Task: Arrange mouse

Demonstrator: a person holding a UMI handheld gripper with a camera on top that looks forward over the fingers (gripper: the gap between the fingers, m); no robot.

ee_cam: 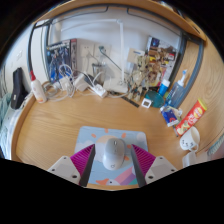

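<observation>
Claw (114, 160) is closed on the mouse (115, 152): I see both purple pads (84, 158) pressed against its sides, no gap either side. Mouse is light grey/white and sits right between the fingers, nose pointing away from me. I can't tell whether it's lifted or resting.

Directly under and ahead of it is a pale blue-grey mouse mat (96, 136) lying flat on the wooden worktop (60, 125); the mouse is over the near half of the mat.

Beyond the mat the worktop is bare wood up to the back edge. Along the back: a white bottle with a red cap (38, 90) off to the left, a tangle of white cables and plugs (90, 82) near the middle, and a cluttered pile of small boxes and gear (150, 65) to the right, too small to identify.

On the right side of the worktop, well apart from the mouse, an orange-red long packet (191, 117) lies at an angle, with a small white roundish object (188, 143) just beside its near end.
</observation>
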